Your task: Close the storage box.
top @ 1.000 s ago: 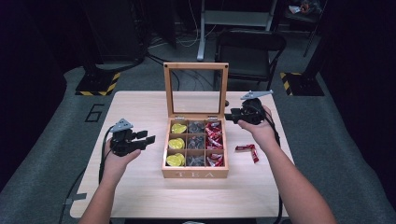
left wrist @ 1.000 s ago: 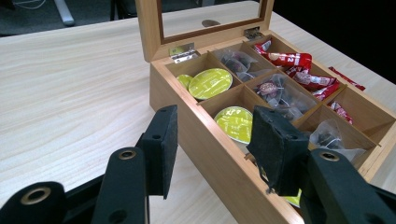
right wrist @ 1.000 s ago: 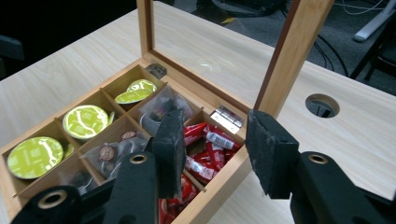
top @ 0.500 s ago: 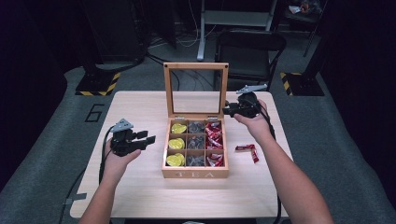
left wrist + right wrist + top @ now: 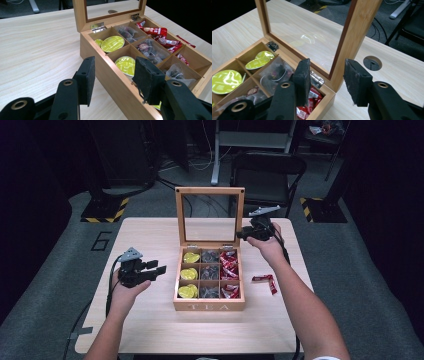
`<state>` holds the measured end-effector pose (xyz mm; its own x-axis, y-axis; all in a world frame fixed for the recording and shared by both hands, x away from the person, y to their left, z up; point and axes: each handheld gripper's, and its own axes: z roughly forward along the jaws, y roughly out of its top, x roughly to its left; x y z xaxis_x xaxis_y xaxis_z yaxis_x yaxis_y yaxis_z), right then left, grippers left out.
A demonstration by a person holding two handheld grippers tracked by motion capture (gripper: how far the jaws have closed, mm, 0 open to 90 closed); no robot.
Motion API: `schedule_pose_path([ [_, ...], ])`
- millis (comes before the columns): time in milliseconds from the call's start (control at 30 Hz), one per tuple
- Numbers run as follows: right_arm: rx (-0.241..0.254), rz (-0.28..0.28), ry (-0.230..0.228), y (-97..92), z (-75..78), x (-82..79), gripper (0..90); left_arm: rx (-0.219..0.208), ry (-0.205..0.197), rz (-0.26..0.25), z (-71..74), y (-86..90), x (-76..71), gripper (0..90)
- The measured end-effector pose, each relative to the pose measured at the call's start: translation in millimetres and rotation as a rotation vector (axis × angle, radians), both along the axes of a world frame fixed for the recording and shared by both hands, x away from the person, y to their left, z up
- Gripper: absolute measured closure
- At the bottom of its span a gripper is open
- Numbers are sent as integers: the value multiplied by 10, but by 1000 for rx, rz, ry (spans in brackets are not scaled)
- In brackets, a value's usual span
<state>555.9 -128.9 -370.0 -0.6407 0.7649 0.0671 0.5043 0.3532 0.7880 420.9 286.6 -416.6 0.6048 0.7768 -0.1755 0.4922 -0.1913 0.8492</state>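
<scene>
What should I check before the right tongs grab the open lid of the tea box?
1. Lid stands upright, fully open: ok.
2. Right tongs open, lined up with the lid's right rail, pads not touching it: ok.
3. Left tongs open, holding nothing, left of the tea box and apart from it: ok.
4. Loose red packet lies on the table outside the box: ok.
5. No packet sticks up above the rim: cannot tell.
</scene>
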Motion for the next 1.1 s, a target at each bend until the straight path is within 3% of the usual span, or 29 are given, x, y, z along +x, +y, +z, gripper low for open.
schedule_pose_path([
  [733,-12,-51,27,21,-234,258,530,-2,3,5,-13,-5,-9,516],
  [1100,-15,-66,17,71,-310,329,528,1,1,5,-16,5,-11,516],
])
